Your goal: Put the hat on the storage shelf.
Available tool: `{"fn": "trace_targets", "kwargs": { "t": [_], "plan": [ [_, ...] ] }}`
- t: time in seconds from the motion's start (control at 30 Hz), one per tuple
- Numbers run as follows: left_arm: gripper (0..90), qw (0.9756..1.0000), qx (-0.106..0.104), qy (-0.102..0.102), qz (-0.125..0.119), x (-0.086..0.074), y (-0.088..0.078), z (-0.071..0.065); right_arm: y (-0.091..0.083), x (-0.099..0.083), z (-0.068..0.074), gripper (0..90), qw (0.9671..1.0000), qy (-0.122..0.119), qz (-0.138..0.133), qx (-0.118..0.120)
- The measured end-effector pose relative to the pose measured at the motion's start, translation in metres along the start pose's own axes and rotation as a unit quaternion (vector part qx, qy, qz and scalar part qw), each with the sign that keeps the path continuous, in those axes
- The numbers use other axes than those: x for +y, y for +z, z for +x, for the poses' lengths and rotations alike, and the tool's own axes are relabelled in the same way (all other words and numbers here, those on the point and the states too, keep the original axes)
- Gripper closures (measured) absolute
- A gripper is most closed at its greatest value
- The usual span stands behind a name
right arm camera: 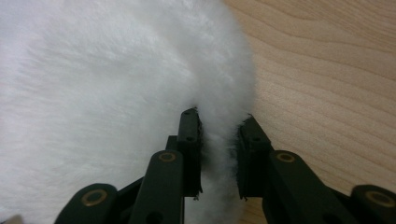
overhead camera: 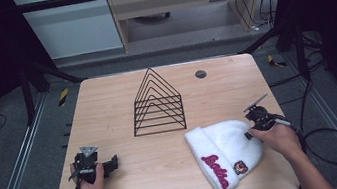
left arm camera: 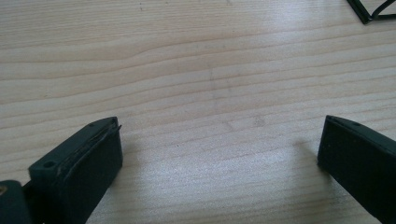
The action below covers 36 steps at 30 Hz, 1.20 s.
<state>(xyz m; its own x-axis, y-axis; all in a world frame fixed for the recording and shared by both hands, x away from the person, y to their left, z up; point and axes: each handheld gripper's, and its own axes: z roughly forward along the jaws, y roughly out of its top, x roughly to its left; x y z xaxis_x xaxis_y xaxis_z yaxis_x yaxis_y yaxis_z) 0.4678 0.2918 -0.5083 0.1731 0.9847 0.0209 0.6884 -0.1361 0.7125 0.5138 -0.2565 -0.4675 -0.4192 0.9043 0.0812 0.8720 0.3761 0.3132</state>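
Observation:
A fluffy white beanie with pink lettering and a small patch lies flat on the table's front right. My right gripper is at its right edge, and in the right gripper view the jaws are shut on a fold of the white beanie, with my right gripper pinching the fur between them. My left gripper rests low over the front left of the wooden table, held by a hand. In the left gripper view my left gripper stands wide open over bare wood.
A black wire rack with triangular dividers stands at the table's middle back; its corner shows in the left gripper view. A small dark disc lies at the back right. Cables trail off the table's right side.

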Motion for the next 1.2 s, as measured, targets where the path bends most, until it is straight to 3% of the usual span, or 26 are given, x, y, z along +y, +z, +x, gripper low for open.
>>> {"fn": "trace_targets", "kwargs": {
  "t": [0.27, 0.3, 0.37, 0.5, 0.6, 0.73, 0.77, 0.8, 0.87, 1.03, 1.07, 1.1, 1.2],
  "plan": [
    [0.0, 1.0000, 0.000, 0.001, 0.001, 0.000, 0.000, 0.000, -0.006, -0.001, 0.005, 83.4, 0.9996, -0.022, -0.012, -0.012],
    [0.0, 1.0000, -0.001, 0.001, 0.001, 0.000, 0.000, 0.000, -0.016, -0.001, 0.011, 83.7, 0.9987, -0.035, -0.027, -0.023],
    [0.0, 1.0000, -0.001, 0.002, 0.001, 0.000, 0.000, 0.000, -0.020, -0.001, 0.014, 83.9, 0.9984, -0.038, -0.033, -0.028],
    [0.0, 1.0000, -0.001, 0.002, 0.001, 0.000, 0.000, 0.000, -0.044, 0.003, 0.028, 84.2, 0.9954, -0.064, -0.061, -0.039],
    [0.0, 1.0000, -0.001, 0.002, 0.001, 0.000, 0.000, 0.000, -0.067, 0.011, 0.041, 84.3, 0.9916, -0.088, -0.083, -0.047],
    [0.0, 1.0000, -0.001, 0.002, 0.001, 0.000, 0.000, 0.000, -0.083, 0.017, 0.052, 84.5, 0.9881, -0.105, -0.100, -0.050],
    [0.0, 1.0000, -0.001, 0.002, 0.001, 0.000, 0.000, 0.000, -0.089, 0.019, 0.056, 84.5, 0.9865, -0.113, -0.106, -0.052],
    [0.0, 1.0000, -0.001, 0.002, 0.001, 0.000, 0.000, 0.000, -0.102, 0.022, 0.066, 84.6, 0.9823, -0.131, -0.123, -0.055],
    [0.0, 1.0000, -0.001, 0.002, 0.001, 0.000, 0.000, 0.000, -0.106, 0.024, 0.070, 84.6, 0.9807, -0.138, -0.127, -0.057],
    [0.0, 1.0000, -0.001, 0.003, 0.001, 0.000, 0.000, 0.000, -0.136, 0.033, 0.094, 84.7, 0.9665, -0.187, -0.157, -0.079],
    [0.0, 1.0000, -0.001, 0.003, 0.001, 0.000, 0.000, 0.000, -0.148, 0.037, 0.101, 84.6, 0.9617, -0.199, -0.167, -0.087],
    [0.0, 1.0000, -0.001, 0.003, 0.001, 0.000, 0.000, 0.000, -0.148, 0.037, 0.101, 84.6, 0.9617, -0.199, -0.167, -0.087],
    [0.0, 1.0000, -0.001, 0.003, 0.001, 0.000, 0.000, 0.000, -0.169, 0.047, 0.108, 84.7, 0.9538, -0.217, -0.182, -0.101]
  ]
}}
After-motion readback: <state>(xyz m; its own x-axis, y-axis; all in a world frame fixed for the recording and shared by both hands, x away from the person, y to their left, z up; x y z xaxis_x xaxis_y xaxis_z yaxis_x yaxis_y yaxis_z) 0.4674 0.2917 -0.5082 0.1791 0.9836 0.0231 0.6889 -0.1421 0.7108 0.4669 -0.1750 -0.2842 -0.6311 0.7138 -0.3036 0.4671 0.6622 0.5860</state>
